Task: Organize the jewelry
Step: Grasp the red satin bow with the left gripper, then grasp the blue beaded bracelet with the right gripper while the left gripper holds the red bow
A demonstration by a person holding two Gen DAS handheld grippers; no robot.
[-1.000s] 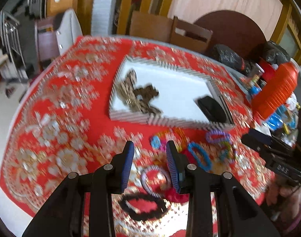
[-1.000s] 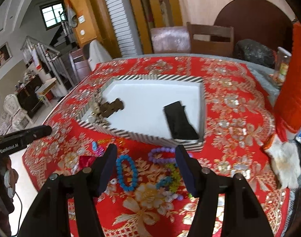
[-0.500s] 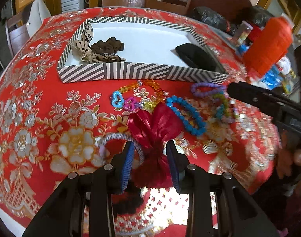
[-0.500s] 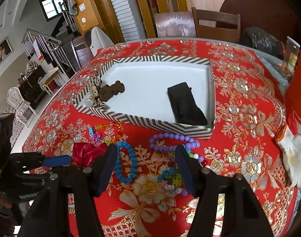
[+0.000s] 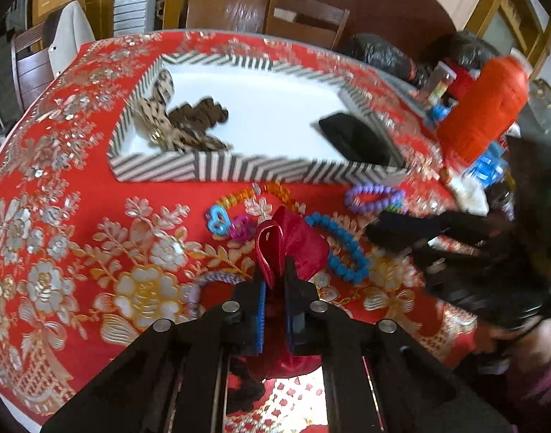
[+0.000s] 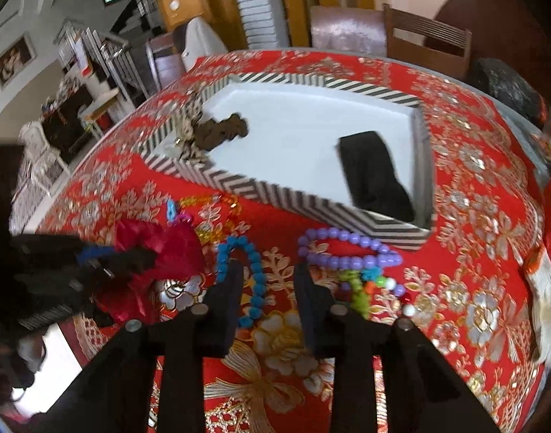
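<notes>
My left gripper (image 5: 274, 281) is shut on a dark red satin bow (image 5: 293, 241), pinched at its middle just above the red cloth; it also shows in the right wrist view (image 6: 160, 249). My right gripper (image 6: 267, 278) is open, its fingers straddling a blue bead bracelet (image 6: 252, 274) lying on the cloth. A purple bead bracelet (image 6: 347, 252) lies just right of it. The striped tray (image 5: 261, 171) holds leopard and brown bows (image 5: 181, 122) at its left and a black piece (image 5: 355, 140) at its right.
Small blue and pink charms (image 5: 226, 222), an orange bead string (image 5: 254, 193), green beads (image 6: 358, 292) and a lilac ring (image 5: 210, 281) lie on the cloth before the tray. An orange container (image 5: 481, 108) stands at the right. Chairs stand behind the table.
My left gripper has closed on the red bow. My right gripper has come down lower over the blue bracelet, still open.
</notes>
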